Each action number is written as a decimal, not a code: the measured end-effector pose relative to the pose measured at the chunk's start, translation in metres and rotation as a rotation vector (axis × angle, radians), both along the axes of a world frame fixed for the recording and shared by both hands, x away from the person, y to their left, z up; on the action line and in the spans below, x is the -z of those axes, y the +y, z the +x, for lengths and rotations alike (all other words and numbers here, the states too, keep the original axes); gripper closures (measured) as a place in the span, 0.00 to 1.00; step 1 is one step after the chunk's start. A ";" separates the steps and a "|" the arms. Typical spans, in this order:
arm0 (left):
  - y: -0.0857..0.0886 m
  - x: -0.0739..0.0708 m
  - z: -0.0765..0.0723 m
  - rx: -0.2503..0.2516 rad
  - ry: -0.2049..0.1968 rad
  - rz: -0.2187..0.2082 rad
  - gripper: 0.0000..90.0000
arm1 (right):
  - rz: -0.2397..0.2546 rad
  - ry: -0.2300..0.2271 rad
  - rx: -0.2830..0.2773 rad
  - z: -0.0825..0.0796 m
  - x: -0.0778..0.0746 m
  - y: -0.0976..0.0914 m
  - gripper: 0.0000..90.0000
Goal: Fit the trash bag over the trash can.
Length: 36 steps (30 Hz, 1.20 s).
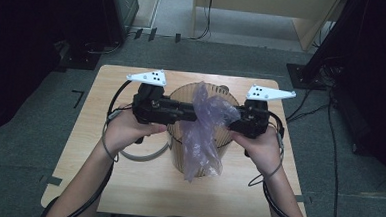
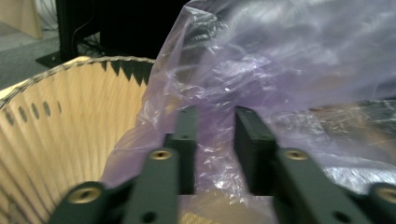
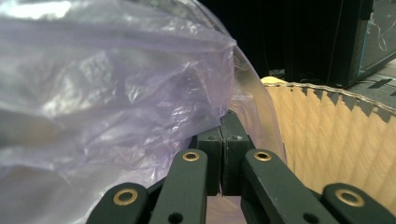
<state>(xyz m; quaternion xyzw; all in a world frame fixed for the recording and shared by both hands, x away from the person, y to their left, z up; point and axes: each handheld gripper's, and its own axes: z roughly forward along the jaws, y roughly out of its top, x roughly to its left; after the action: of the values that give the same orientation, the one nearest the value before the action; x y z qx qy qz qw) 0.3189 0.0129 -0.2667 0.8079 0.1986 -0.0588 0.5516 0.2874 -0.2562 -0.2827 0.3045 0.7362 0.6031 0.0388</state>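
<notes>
A thin purple plastic bag [image 1: 203,126] hangs over the rim of a round slatted wooden bin [image 1: 178,140] on the tabletop [image 1: 127,185], part draped down the outer wall. The right gripper [image 3: 222,140] has its fingers pressed together on a fold of the bag, apparently to hold one edge steady. The left gripper [image 2: 215,135] faces it across the bin; its fingers stand a little apart with film lying between them, not pinched, probably seeking a fresh hold to spread the bag's mouth.
</notes>
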 end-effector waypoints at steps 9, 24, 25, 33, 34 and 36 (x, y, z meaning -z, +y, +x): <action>0.017 -0.005 0.006 -0.044 0.010 -0.025 1.00 | 0.005 0.019 0.016 0.002 0.000 -0.008 1.00; 0.055 0.002 0.033 -0.144 0.069 -0.089 1.00 | 0.017 0.068 0.087 0.012 0.004 -0.046 0.99; 0.057 0.003 0.034 -0.146 0.076 -0.092 1.00 | 0.017 0.070 0.089 0.013 0.005 -0.048 0.99; 0.071 0.011 0.045 -0.174 0.120 -0.107 1.00 | 0.016 0.097 0.114 0.016 0.009 -0.069 1.00; 0.072 0.013 0.046 -0.179 0.126 -0.108 1.00 | 0.014 0.099 0.115 0.016 0.010 -0.071 1.00; 0.074 0.015 0.049 -0.187 0.138 -0.109 1.00 | 0.011 0.100 0.116 0.015 0.010 -0.075 1.00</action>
<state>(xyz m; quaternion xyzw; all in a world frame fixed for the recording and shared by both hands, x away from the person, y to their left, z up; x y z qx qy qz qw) 0.3678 0.0873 -0.2819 0.7487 0.3072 -0.0733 0.5828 0.3027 -0.3311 -0.2930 0.3764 0.7151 0.5879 0.0351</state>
